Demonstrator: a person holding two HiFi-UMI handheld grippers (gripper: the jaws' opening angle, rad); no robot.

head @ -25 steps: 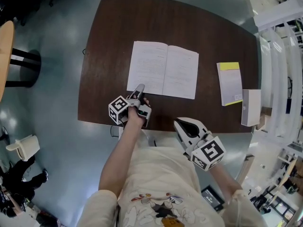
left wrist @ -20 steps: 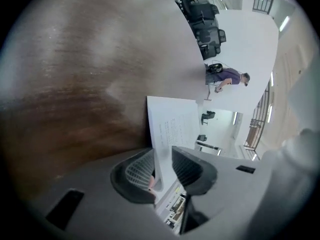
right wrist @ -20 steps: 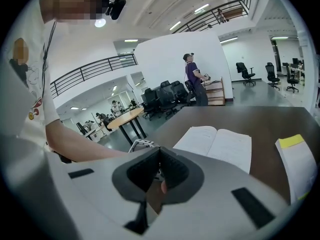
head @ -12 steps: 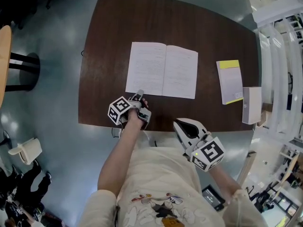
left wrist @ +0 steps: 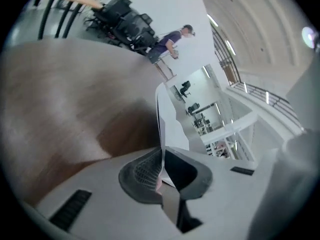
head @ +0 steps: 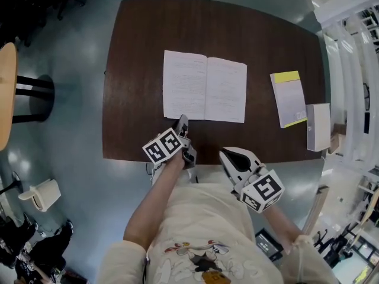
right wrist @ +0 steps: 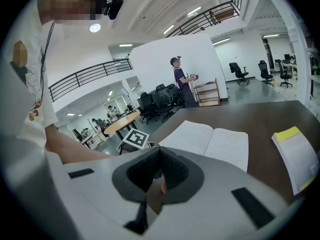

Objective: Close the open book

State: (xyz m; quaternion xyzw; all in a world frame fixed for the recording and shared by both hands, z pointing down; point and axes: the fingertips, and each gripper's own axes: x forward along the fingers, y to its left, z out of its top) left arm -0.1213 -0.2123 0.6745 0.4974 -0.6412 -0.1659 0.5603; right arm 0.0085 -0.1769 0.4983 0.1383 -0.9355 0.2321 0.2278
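The open book [head: 204, 87] lies flat in the middle of the dark brown table [head: 136, 46], white pages up. My left gripper [head: 182, 122] is at the near edge of the book's left page. In the left gripper view its jaws [left wrist: 162, 171] are closing, and a thin white page [left wrist: 167, 126] stands on edge, pinched between them. My right gripper [head: 228, 155] hangs shut over the table's near edge, apart from the book, with nothing in it. The right gripper view shows the book [right wrist: 210, 140] ahead of the right gripper [right wrist: 159, 178].
A closed book with a yellow strip [head: 289, 98] lies at the table's right, and a white box [head: 320, 126] sits beside it at the edge. A round wooden table [head: 5, 81] stands on the floor at far left. A person [right wrist: 181, 79] stands far off.
My left gripper has rolled so its marker cube faces up, shifted slightly right at the book's near edge and risen, with its jaws coming together on a page. The right gripper has stayed put.
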